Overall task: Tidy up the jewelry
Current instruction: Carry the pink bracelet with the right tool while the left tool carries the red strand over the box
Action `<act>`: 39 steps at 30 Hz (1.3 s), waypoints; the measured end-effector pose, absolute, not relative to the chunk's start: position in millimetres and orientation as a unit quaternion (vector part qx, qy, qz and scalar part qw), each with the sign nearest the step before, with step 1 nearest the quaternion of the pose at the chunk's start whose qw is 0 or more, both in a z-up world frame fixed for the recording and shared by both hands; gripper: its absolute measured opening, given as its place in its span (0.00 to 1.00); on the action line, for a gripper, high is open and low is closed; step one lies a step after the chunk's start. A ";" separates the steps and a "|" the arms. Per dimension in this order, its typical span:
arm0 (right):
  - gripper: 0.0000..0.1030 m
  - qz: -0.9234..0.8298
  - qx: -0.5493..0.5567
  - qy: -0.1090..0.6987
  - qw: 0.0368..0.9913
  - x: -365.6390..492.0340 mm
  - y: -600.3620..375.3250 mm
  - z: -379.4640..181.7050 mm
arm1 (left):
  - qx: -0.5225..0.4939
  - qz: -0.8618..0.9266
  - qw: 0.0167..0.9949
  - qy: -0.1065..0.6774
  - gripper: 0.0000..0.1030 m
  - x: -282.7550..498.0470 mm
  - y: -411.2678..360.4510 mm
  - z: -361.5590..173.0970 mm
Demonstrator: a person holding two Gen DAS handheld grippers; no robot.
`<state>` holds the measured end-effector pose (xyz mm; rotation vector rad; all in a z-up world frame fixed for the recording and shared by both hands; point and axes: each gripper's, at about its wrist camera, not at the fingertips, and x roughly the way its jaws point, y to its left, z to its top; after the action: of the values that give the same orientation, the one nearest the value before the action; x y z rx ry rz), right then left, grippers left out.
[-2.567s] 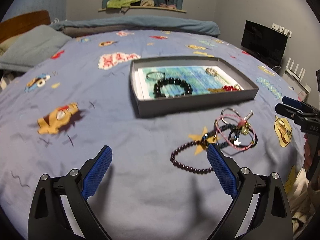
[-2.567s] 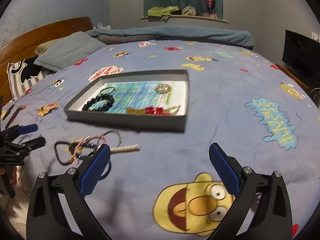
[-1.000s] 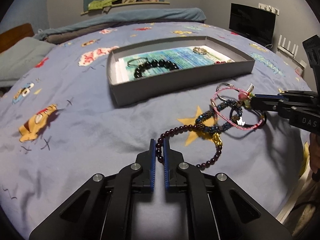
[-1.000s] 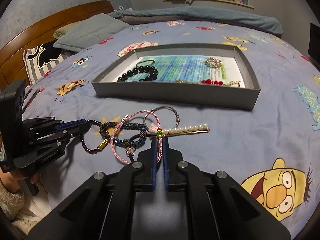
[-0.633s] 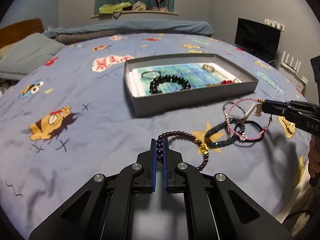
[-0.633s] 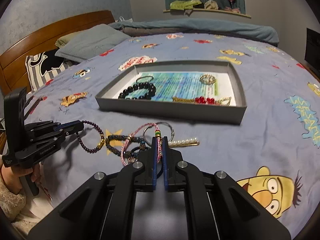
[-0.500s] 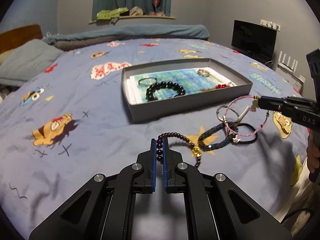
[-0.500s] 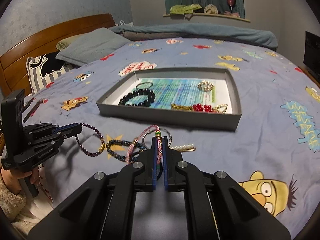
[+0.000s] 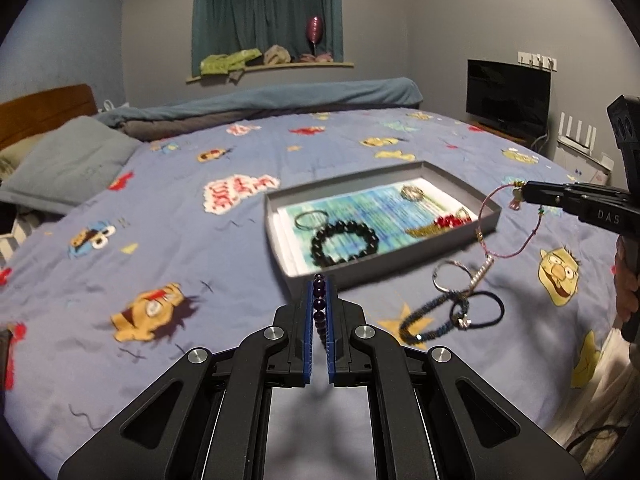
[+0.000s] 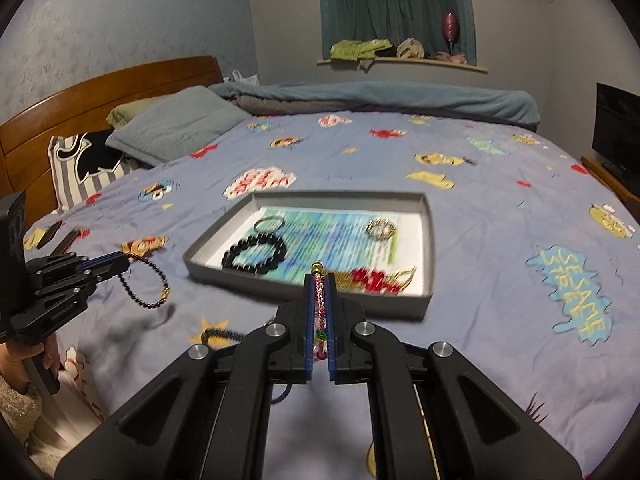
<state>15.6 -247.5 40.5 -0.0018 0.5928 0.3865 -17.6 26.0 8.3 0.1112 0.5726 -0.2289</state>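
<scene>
Aloft, left claw [image 9: 319,320] pinches purple beads [image 10: 146,280]; right claw [image 10: 319,316] grips pink cord bracelet [image 9: 508,236].

One grey tray [image 9: 486,222], two grippers, one television [image 9: 508,98], and two pillows.

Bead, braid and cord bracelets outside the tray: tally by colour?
Dark purple beads: 1
Pink cord: 1
Blue braid: 1
Black cord: 1
Total: 4
</scene>
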 end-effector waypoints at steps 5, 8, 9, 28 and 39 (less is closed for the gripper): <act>0.05 0.184 -0.007 0.279 0.943 22.9 -249.9 53.2 | 0.044 -0.102 0.954 0.279 0.06 -10.7 38.2 20.8; 0.05 0.182 -0.008 0.275 0.944 29.2 -251.2 58.5 | 0.038 -0.097 0.955 0.277 0.06 -4.9 44.2 28.6; 0.05 0.183 -0.005 0.274 0.944 32.6 -252.4 60.9 | 0.037 -0.096 0.956 0.276 0.06 -2.8 45.8 31.4; 0.05 0.187 0.017 0.274 0.943 97.9 -256.6 70.2 | 0.060 -0.142 0.950 0.271 0.06 55.8 19.2 48.5; 0.05 0.178 0.024 0.316 0.931 154.9 -241.8 35.7 | 0.039 -0.195 0.936 0.290 0.06 130.9 -25.4 35.1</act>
<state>154.9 -241.8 35.7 0.0492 0.6476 0.3650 130.9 -25.4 35.1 0.0802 0.5926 -0.3979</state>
